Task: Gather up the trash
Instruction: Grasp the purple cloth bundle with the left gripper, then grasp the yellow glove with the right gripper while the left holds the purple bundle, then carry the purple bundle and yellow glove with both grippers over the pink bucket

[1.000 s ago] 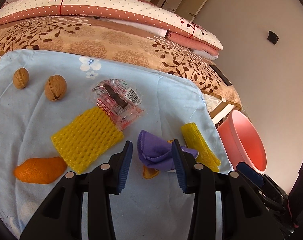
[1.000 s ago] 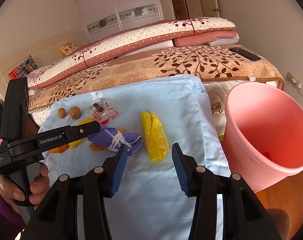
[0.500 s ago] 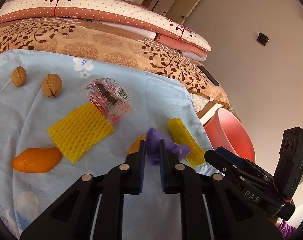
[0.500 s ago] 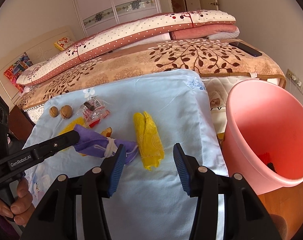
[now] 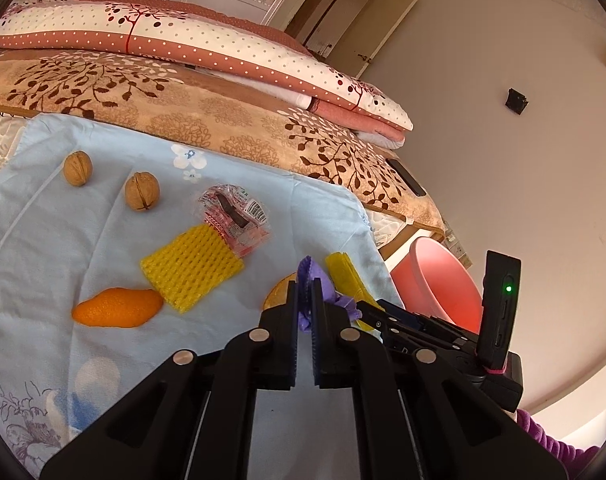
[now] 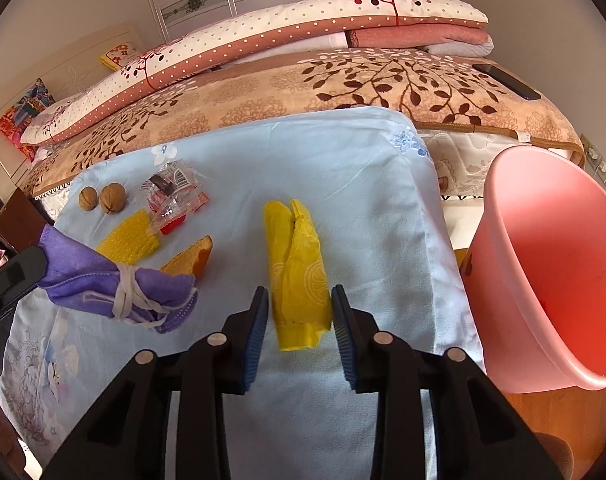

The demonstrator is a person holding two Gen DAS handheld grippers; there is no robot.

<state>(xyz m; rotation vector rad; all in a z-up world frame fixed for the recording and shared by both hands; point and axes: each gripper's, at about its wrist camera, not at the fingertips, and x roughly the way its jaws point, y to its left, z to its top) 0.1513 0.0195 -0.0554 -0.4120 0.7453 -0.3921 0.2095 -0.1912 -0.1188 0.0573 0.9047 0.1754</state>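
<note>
Left gripper (image 5: 305, 300) clamped on purple cloth (image 6: 103, 284); right gripper (image 6: 301, 312) jaws closing round yellow bag (image 6: 297, 268), not yet pinching. Next: finish grip, carry both to pink bin (image 6: 551, 264).

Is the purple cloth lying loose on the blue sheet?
No, the left hand-held gripper is shut on the purple cloth, holding one end up off the blue sheet.

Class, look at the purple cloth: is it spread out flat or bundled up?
Bundled. The purple cloth is gathered into a roll with a white tie knotted around its middle, and the left gripper pinches one end.
</note>
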